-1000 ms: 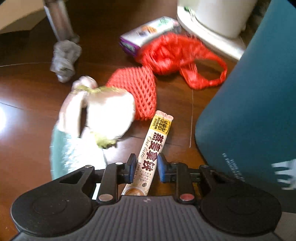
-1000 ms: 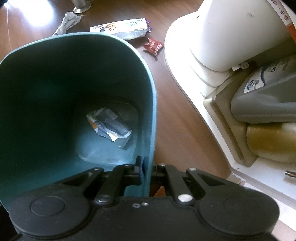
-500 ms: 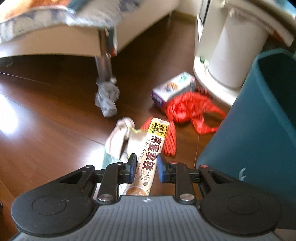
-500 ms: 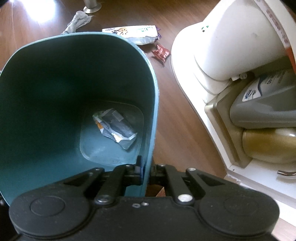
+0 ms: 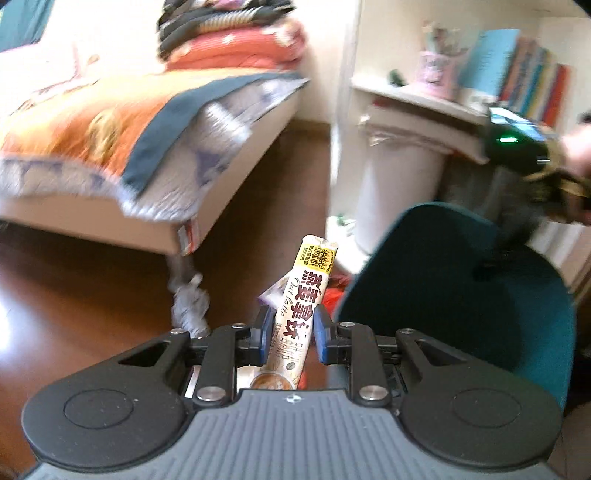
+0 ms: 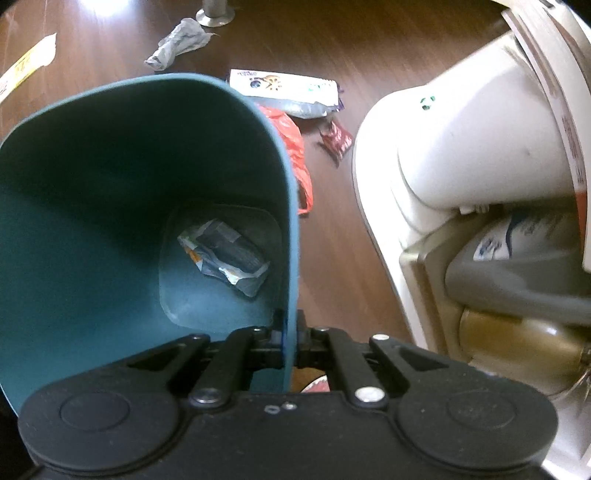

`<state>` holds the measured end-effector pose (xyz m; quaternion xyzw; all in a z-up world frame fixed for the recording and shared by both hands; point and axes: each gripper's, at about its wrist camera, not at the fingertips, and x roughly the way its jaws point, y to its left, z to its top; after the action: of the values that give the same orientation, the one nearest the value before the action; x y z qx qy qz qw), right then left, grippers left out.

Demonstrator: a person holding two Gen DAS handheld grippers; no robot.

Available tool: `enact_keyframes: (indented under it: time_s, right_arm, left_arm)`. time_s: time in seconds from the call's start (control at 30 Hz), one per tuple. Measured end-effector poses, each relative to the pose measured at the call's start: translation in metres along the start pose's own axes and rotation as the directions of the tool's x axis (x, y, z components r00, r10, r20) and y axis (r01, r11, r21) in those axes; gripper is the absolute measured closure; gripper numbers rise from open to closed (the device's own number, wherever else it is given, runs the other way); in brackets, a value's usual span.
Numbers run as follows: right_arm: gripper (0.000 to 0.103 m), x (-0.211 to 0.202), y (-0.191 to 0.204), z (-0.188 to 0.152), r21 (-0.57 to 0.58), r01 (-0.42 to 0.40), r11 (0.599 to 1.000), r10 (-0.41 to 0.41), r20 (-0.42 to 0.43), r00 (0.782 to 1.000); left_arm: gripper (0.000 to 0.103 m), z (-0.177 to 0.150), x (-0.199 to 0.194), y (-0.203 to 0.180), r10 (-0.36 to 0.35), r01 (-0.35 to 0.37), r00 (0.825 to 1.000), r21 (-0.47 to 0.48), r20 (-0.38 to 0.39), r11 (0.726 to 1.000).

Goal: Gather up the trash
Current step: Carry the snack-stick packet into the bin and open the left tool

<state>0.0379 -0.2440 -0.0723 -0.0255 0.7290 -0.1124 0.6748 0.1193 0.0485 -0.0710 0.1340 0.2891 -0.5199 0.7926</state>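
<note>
I have the oat latte sachet (image 5: pixel 300 317) clamped in my left fingers (image 5: pixel 290 329), lifted just left of the teal bin (image 6: pixel 110 192), not yet dropped. My right fingers (image 6: pixel 290 338) pinch the bin's near rim. Inside lies one crumpled wrapper (image 6: pixel 225 254). Beyond it on the floor remain a tissue (image 6: pixel 177 44), snack pack (image 6: pixel 284 86), red bag (image 6: pixel 295 155) and small red wrapper (image 6: pixel 336 138).

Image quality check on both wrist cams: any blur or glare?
Left wrist: bed and bookshelf smeared by motion blur, held sachet sharp. Right wrist: mostly sharp, glare on the floor at top, teal bin interior shadowed, fisheye bending at the edges.
</note>
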Motion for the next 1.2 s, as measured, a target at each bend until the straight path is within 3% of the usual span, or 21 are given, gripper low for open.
enact_keyframes:
  time_s: [0.2,0.5,0.67,1.07,1.1,1.17,1.2]
  right_arm:
    - [0.1,0.001,0.002,0.005,-0.023,0.016,1.0,-0.016,0.013,1.0]
    - [0.1,0.003,0.002,0.005,-0.027,0.014,1.0,-0.014,-0.001,1.0]
    - [0.101,0.002,0.003,0.007,-0.027,0.01,1.0,-0.009,0.004,1.0]
    - [0.101,0.002,0.001,0.005,-0.015,-0.001,1.0,0.001,0.0,1.0]
    - [0.101,0.003,0.001,0.005,-0.014,-0.001,1.0,0.001,-0.001,1.0]
    - [0.101,0.003,0.001,0.005,-0.011,-0.003,1.0,0.003,0.0,1.0]
    - [0.101,0.002,0.001,0.004,-0.008,-0.004,1.0,0.004,0.0,1.0]
  left_arm:
    - [0.081,0.007,-0.001,-0.025,-0.124,0.123,0.992,0.049,0.015,0.991]
    - [0.081,0.003,0.052,-0.069,-0.198,0.212,0.975,0.146,-0.102,0.966]
    - [0.081,0.001,0.079,-0.081,-0.217,0.247,0.959,0.156,-0.182,0.957]
    - [0.078,-0.01,0.099,-0.097,-0.212,0.272,0.931,0.177,-0.296,0.946]
    - [0.072,-0.009,0.099,-0.097,-0.226,0.285,0.927,0.171,-0.299,0.943]
    - [0.046,-0.01,0.102,-0.092,-0.246,0.303,0.922,0.162,-0.298,0.939]
    - [0.027,-0.01,0.1,-0.092,-0.249,0.302,0.925,0.16,-0.287,0.94]
